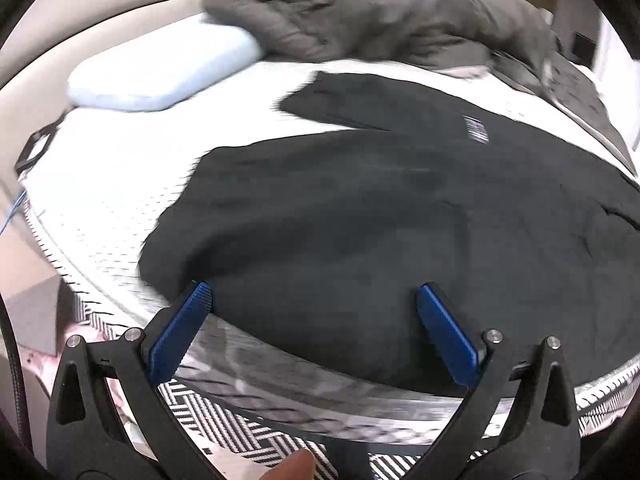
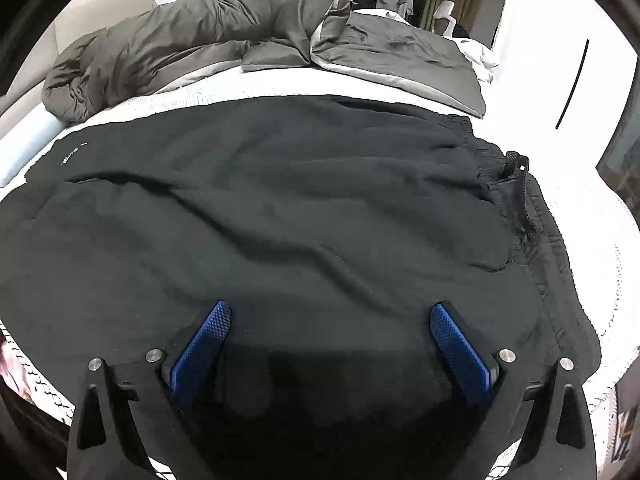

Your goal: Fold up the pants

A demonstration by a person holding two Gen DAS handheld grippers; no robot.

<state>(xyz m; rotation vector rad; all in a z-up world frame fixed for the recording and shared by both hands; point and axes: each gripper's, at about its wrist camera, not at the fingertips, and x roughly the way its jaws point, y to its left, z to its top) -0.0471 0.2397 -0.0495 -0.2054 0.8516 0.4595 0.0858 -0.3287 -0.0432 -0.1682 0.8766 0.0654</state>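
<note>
Black pants (image 1: 380, 208) lie spread flat on the white mattress (image 1: 120, 184). Their two legs point to the far left, with a small white logo (image 1: 478, 130) on one. In the right wrist view the pants (image 2: 280, 208) fill the middle; the waistband with a drawstring (image 2: 518, 172) is at the right. My left gripper (image 1: 312, 290) is open and empty, hovering over the near edge of the pants by the leg ends. My right gripper (image 2: 330, 310) is open and empty, just above the fabric near the waist end.
A crumpled grey duvet (image 2: 240, 36) lies along the far side of the bed. A light blue pillow (image 1: 160, 72) sits at the far left. A black-and-white patterned rug (image 1: 240, 428) covers the floor below the mattress edge. A white chair (image 2: 446, 14) stands beyond the bed.
</note>
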